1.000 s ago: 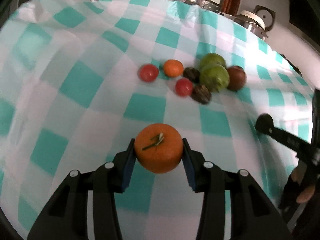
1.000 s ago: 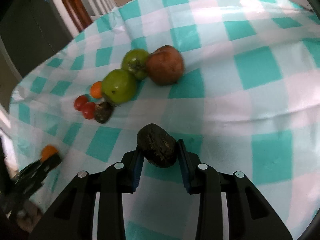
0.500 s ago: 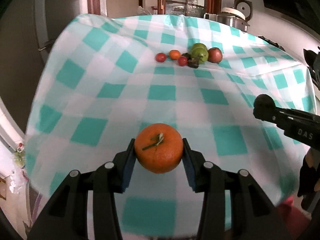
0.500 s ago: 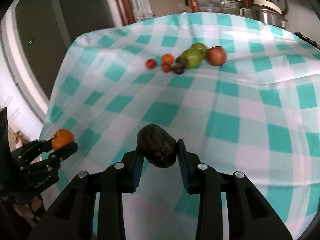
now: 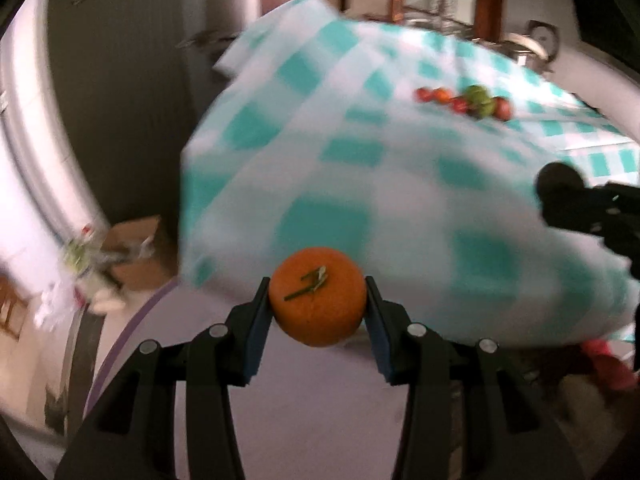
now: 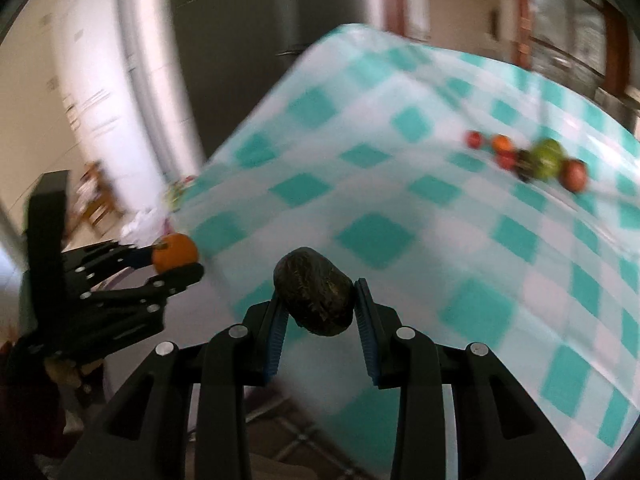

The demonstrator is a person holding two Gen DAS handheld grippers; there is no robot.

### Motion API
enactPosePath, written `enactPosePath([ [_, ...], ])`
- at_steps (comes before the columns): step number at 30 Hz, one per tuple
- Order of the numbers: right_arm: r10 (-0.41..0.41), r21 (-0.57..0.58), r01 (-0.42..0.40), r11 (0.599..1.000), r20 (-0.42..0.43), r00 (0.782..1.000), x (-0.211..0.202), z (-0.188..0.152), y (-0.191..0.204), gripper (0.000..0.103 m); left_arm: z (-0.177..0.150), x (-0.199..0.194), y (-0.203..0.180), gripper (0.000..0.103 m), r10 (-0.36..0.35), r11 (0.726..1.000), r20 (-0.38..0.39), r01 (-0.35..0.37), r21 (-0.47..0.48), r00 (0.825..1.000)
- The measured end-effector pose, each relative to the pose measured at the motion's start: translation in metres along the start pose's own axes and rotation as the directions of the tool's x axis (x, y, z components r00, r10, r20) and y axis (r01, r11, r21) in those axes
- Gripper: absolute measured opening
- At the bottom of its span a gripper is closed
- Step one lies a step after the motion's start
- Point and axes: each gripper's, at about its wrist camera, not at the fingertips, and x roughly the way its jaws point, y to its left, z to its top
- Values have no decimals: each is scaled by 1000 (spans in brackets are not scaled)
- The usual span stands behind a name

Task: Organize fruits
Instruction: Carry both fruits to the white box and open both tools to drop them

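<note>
My left gripper (image 5: 318, 300) is shut on an orange mandarin (image 5: 318, 296) with a green stem, held past the near corner of the table. My right gripper (image 6: 316, 300) is shut on a dark, rough-skinned fruit (image 6: 314, 296). In the right wrist view the left gripper (image 6: 176, 256) shows at the left with the mandarin (image 6: 175, 252). In the left wrist view the right gripper (image 5: 560, 196) shows at the right edge with the dark fruit. Far back on the checked tablecloth (image 5: 400, 184) lies a cluster of fruit (image 5: 468, 100), (image 6: 532, 160): red, orange, green and dark ones.
The table's near corner and hanging cloth edge (image 6: 224, 216) sit just ahead of both grippers. A cardboard box (image 5: 136, 248) and clutter lie on the floor at left. A dark cabinet (image 5: 132, 92) stands behind. Pots (image 5: 532, 44) are at the back right.
Both grippers have pulled back from the fruit cluster to beyond the table's near corner, each still gripping its fruit. The cluster now looks small and far, and the floor has come into view.
</note>
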Motion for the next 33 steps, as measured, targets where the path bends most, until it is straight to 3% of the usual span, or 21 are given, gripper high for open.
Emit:
enactPosePath([
  [4, 70, -155, -88, 984, -114, 991, 32, -10, 52, 34, -34, 10, 40, 45, 65, 997, -90, -69, -40, 994],
  [8, 100, -298, -177, 938, -256, 961, 68, -25, 101, 34, -63, 35, 68, 45, 145, 988, -220, -153, -20, 965],
  [11, 86, -357, -234, 904, -386, 919, 106, -39, 128, 34, -83, 59, 85, 45, 143, 986, -335, -162, -29, 931],
  [14, 42, -377, -275, 885, -523, 851, 152, -58, 145, 34, -103, 78, 98, 45, 136, 984, -431, -171, -43, 892],
  [15, 23, -379, -283, 881, -564, 825, 167, -66, 149, 34, -107, 80, 100, 45, 133, 984, -444, -173, -49, 886],
  [19, -34, -389, -296, 872, -653, 757, 202, -92, 159, 34, -126, 94, 112, 45, 114, 980, -515, -182, -84, 850],
  [22, -102, -429, -287, 856, -686, 721, 215, -109, 166, 34, -128, 95, 123, 46, 82, 974, -528, -181, -139, 845],
  [23, -113, -440, -286, 851, -687, 718, 216, -112, 167, 34, -128, 95, 124, 48, 89, 972, -533, -189, -137, 842],
  [25, -133, -457, -288, 841, -693, 709, 218, -117, 168, 34, -125, 96, 124, 66, 87, 973, -537, -188, -136, 839],
  [28, -146, -462, -283, 841, -696, 703, 221, -117, 172, 36, -125, 95, 114, 75, 102, 975, -543, -191, -110, 833],
  [30, -145, -467, -280, 839, -687, 712, 220, -114, 176, 41, -126, 97, 114, 75, 110, 974, -548, -199, -106, 830],
  [31, -142, -470, -274, 839, -675, 724, 215, -114, 176, 51, -127, 98, 114, 75, 115, 973, -551, -205, -104, 826],
  [33, -120, -471, -275, 838, -652, 749, 205, -108, 177, 57, -127, 98, 115, 80, 116, 971, -552, -211, -111, 826],
])
